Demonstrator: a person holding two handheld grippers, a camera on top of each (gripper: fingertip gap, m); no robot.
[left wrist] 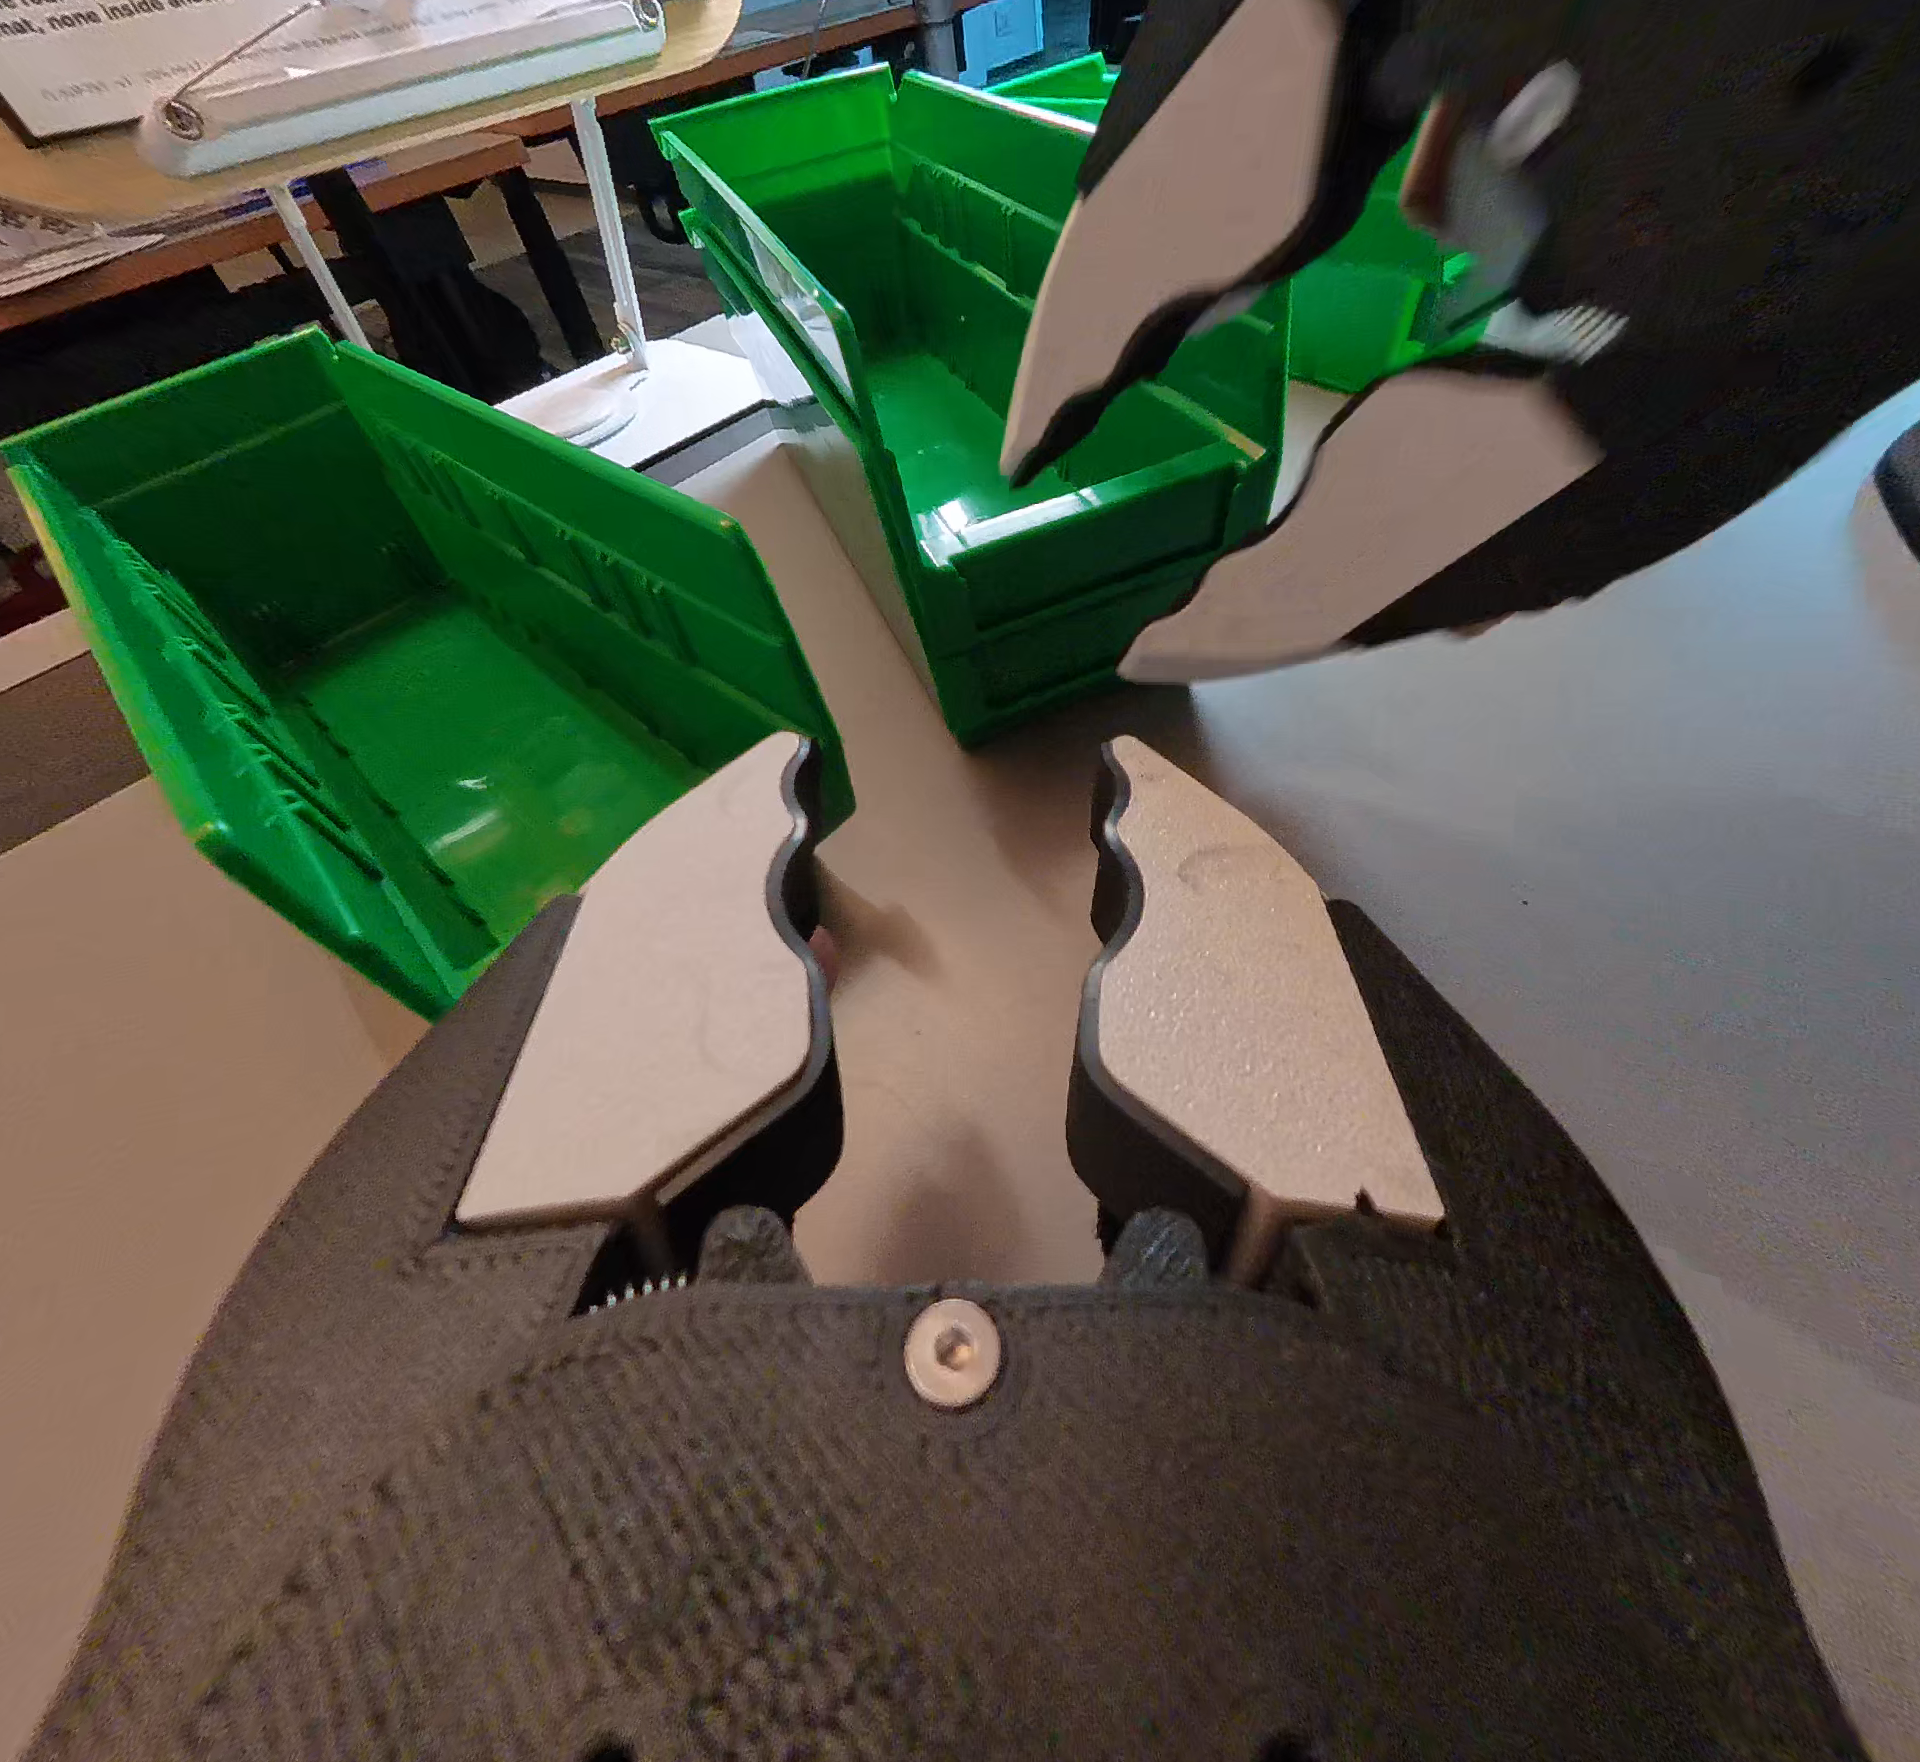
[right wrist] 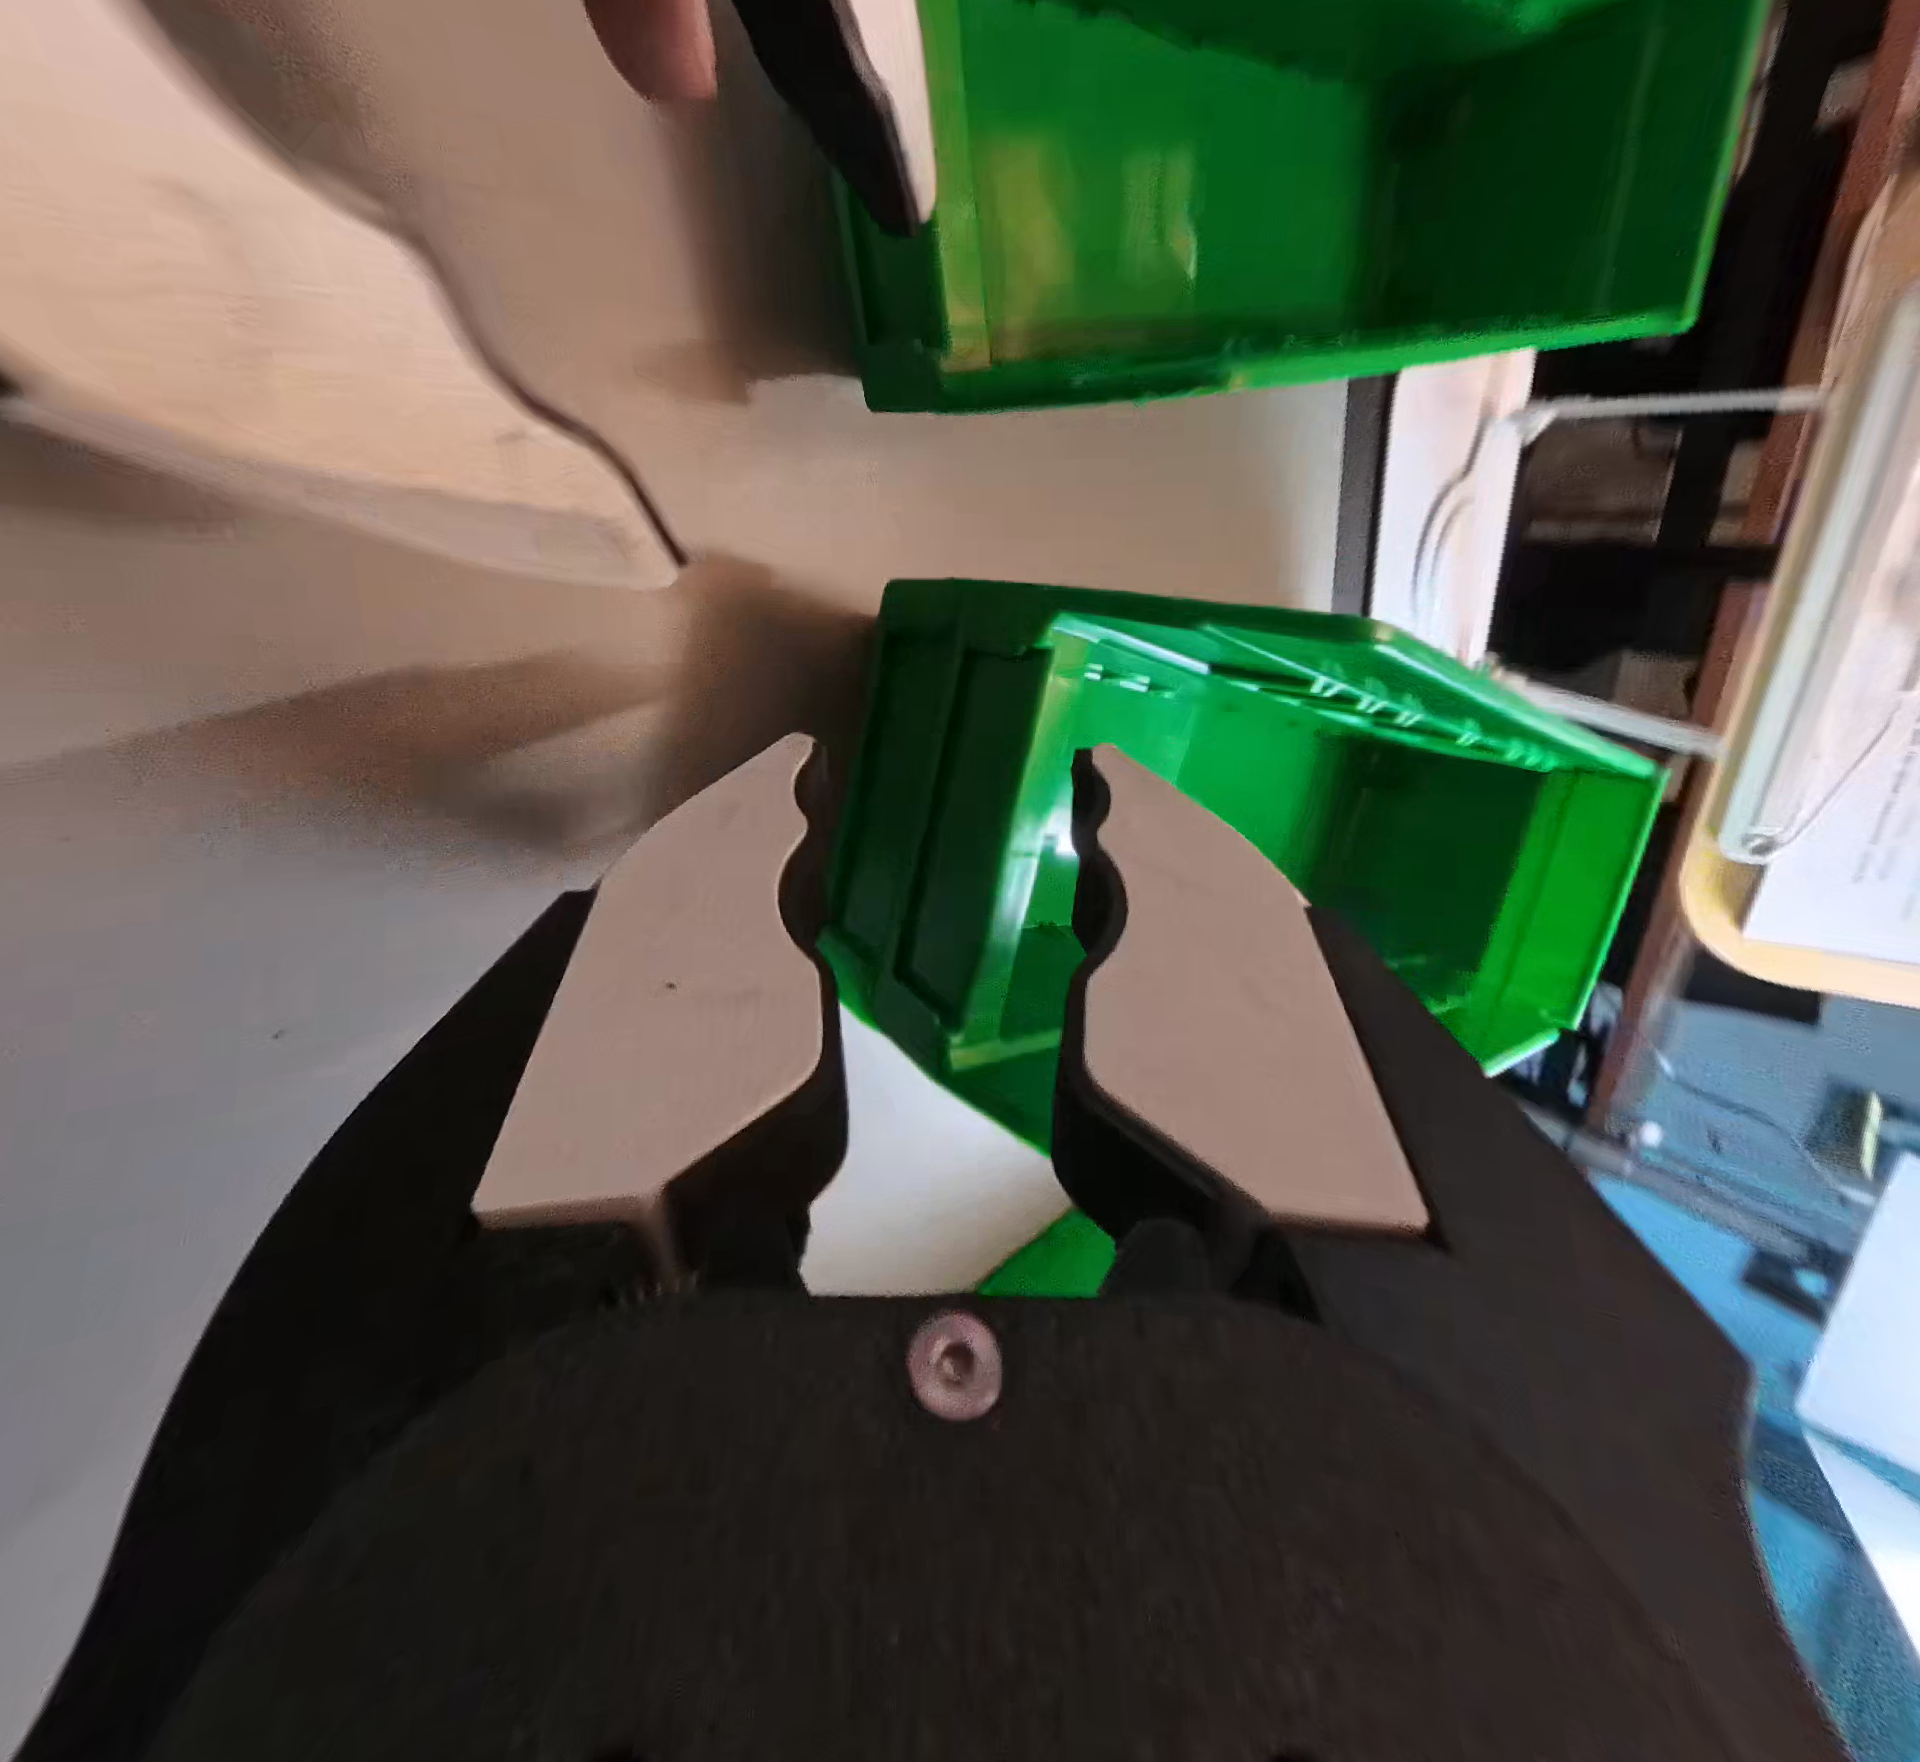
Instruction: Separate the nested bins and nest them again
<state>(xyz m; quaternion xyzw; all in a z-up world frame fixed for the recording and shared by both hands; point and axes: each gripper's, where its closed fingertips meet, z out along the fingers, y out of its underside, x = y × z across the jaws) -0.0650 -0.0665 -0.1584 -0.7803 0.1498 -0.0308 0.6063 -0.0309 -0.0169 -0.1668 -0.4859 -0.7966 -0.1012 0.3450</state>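
A single green bin stands on the table at the left; it also shows at the top of the right wrist view. A nested stack of green bins stands in the middle, and fills the centre of the right wrist view. My right gripper is open and straddles the stack's near end wall, one finger inside and one outside. My left gripper is open and empty, low over the table, its left fingertip beside the single bin's near corner. It appears blurred in the right wrist view.
More green bin shows behind the stack, partly hidden by the right gripper. A white document stand with an instruction sheet stands at the table's far edge. The grey table extends to the right. Desks lie beyond. The grippers' ends are close to 7 centimeters from one another.
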